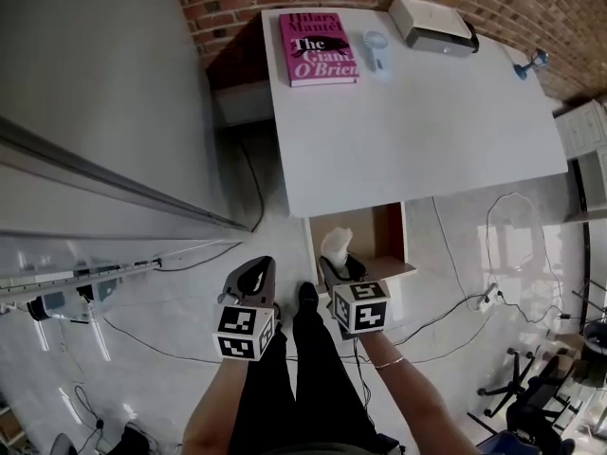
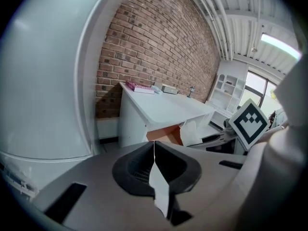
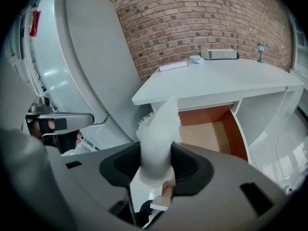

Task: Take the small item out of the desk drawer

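The white desk [image 1: 417,112] has its drawer [image 1: 384,233] pulled out, showing a brown wooden inside [image 3: 211,134]. My right gripper [image 1: 340,265] is in front of the drawer, over its near end, and is shut on a small white crumpled item [image 1: 335,245]. The item [image 3: 161,129] sticks up between the two pads and partly hides the drawer's left side. My left gripper [image 1: 254,281] hangs to the left of the drawer over the floor. Its jaws meet at the tips [image 2: 154,150] with nothing in them. The white item [image 2: 193,131] also shows from the left gripper.
A pink book [image 1: 318,48], a small clear cup [image 1: 377,50], a grey box [image 1: 434,25] and a little blue lamp [image 1: 531,64] lie on the desk. A large white panel [image 1: 104,93] stands at the left. Cables [image 1: 493,254] run over the floor, and a chair base [image 1: 517,377] stands at the right.
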`<state>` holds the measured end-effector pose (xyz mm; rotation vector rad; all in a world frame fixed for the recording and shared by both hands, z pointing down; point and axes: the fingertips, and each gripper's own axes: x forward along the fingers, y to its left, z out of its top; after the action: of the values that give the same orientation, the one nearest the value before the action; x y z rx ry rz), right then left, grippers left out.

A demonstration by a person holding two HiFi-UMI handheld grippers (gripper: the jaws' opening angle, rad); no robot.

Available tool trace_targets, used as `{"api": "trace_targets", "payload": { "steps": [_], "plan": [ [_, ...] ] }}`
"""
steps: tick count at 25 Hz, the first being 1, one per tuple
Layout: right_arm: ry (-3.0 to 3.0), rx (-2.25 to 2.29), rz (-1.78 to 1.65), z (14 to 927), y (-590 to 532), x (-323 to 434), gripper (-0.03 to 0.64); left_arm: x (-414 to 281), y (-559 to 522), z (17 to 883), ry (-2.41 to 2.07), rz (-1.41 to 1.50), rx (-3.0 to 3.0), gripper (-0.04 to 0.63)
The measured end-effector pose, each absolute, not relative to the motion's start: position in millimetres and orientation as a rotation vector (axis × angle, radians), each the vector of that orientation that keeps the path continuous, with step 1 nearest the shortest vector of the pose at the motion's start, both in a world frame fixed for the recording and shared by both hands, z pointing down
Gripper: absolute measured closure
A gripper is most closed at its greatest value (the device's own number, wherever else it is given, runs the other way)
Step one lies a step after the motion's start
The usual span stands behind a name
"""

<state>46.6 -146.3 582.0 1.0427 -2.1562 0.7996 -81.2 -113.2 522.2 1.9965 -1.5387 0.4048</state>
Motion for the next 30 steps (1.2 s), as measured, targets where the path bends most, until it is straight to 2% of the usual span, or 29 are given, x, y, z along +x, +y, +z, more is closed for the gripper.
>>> {"api": "trace_targets", "payload": {
  "steps": [14,30],
  "plan": [
    [-2.265,1.225,0.833,500.2,-134.9,56.2,0.428,-87.0,-109.3,487.3,-1.521,0.448,2.081,0.572],
    [-2.345,1.450,0.848,428.0,-109.1,99.8,0.427,-78.0,-104.2,446.6,-1.492,0.442,2.201,0.572]
  ]
}}
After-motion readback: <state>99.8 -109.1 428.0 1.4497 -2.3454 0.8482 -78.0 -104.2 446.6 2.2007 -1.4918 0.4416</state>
